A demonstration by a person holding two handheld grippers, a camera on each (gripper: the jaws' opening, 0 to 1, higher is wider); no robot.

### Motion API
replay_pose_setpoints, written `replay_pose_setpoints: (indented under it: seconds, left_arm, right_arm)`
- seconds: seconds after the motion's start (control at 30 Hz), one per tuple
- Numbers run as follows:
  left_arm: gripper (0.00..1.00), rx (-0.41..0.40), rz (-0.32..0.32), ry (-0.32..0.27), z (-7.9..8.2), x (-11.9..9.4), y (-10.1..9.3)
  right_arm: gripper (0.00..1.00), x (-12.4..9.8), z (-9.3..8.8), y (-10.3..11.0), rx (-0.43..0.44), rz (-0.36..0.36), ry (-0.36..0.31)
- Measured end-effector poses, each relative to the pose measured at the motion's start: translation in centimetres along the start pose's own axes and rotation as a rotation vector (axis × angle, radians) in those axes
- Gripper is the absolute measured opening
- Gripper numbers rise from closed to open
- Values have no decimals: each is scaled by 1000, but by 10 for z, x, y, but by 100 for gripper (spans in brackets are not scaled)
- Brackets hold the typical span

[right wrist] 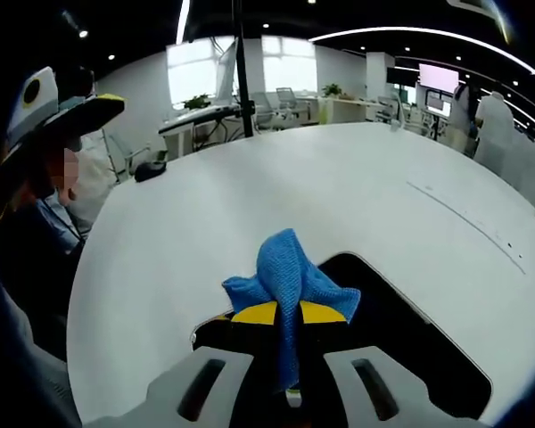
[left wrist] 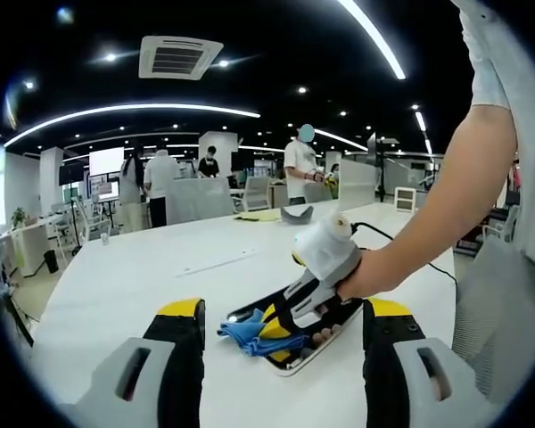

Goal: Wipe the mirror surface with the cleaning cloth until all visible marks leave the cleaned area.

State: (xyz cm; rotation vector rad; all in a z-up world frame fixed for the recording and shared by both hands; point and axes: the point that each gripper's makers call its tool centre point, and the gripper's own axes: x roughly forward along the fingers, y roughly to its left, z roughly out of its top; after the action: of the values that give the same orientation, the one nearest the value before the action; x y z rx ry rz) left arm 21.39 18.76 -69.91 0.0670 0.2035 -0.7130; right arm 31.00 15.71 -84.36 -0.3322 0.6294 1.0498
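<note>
Left gripper (left wrist: 285, 343) hovers above the table's (left wrist: 134, 285) near edge, jaws spread with nothing between them. Just beyond, right gripper (right wrist: 288, 314) pinches the blue cleaning cloth (right wrist: 289, 272) against the dark mirror (right wrist: 401, 321), which lies flat on the white table.

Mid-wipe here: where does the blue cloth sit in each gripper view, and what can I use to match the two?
Left gripper view: the blue cloth lies low centre on the mirror, pinched by the right tongs.
Right gripper view: cloth at centre, rising from the closed yellow tips of the right tongs.
Shared landmark: the dark mirror on the white table.
</note>
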Motion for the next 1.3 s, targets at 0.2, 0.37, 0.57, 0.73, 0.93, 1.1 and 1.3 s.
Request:
replay_pose_setpoints:
  seconds: [0.2,0.37,0.57,0.73,0.93,1.1,1.3]
  left_arm:
    - [72,-3,2,0,-1,0,0]
    - [72,-3,1,1,-2,0,0]
    - [71,-3,0,1,-2,1,0]
    - [71,-3,-1,0,-1,1,0]
    - [71,-2,-2,-2,0,1,-1]
    - [71,1,-1,-2,1,0,-1]
    - [71,1,-3,-3,1,-1,-3]
  right_arm:
    - [2,1,1,3,-2,5,-2]
    - [2,2,1,6,-2,15,-3]
    - [2,2,1,12,-8,27,-4]
    - [2,1,0,17,-18,36,1]
    - [2,-1,-3,25,-27,40,2]
    - [2,-4,-6,32,-30,47,3]
    - [2,-8,-9,39,-31,50,4]
